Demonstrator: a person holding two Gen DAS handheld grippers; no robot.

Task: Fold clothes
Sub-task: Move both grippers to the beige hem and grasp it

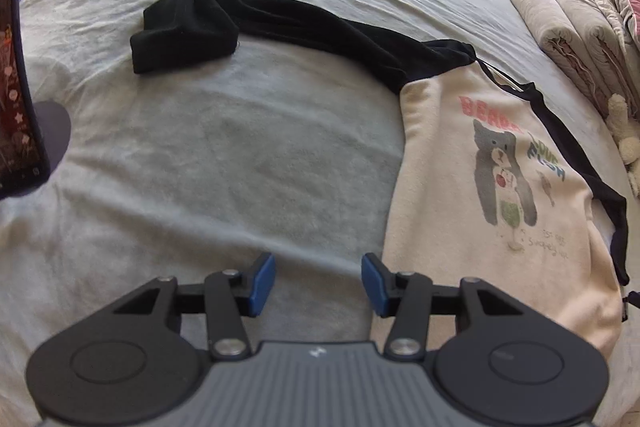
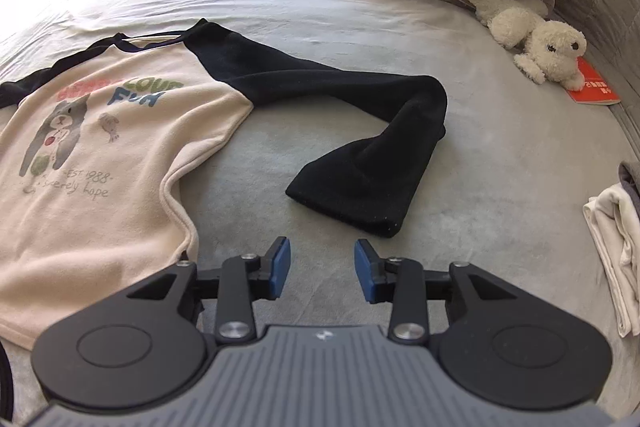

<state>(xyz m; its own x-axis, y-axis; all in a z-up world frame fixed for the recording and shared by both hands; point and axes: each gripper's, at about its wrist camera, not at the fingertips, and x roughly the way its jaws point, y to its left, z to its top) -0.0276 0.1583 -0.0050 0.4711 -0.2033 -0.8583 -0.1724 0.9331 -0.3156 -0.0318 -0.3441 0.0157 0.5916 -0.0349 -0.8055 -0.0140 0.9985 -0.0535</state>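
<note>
shirt: cream fleece sweatshirt with black raglan sleeves and a bear print (image 2: pixel 100 147), lying face up and mostly flat on the pale grey bedsheet (image 2: pixel 480 187), hem toward you.

right sleeve: the black sleeve on your right (image 2: pixel 360 147) runs out from the shoulder, kinks, and doubles back so its cuff ends just ahead of your right gripper (image 2: pixel 322 269).

left sleeve: the other black sleeve (image 1: pixel 240 23) stretches away with its cuff end bunched up, well apart from your left gripper (image 1: pixel 318 285).

grippers: both spread wide, blue pads holding nothing, hovering over bare sheet.

handling: looks light, soft and floppy, zero stiffness, so it'll sag and drag whatever you lift. Fleece probably clings to the sheet a bit, not slippery.

where to grab: I'd pinch the thick cuff edge or the shoulder seam, since a doubled layer gives the pads something to bite.

watch out: pinch too deep and you'll likely take the bedsheet along.
</note>
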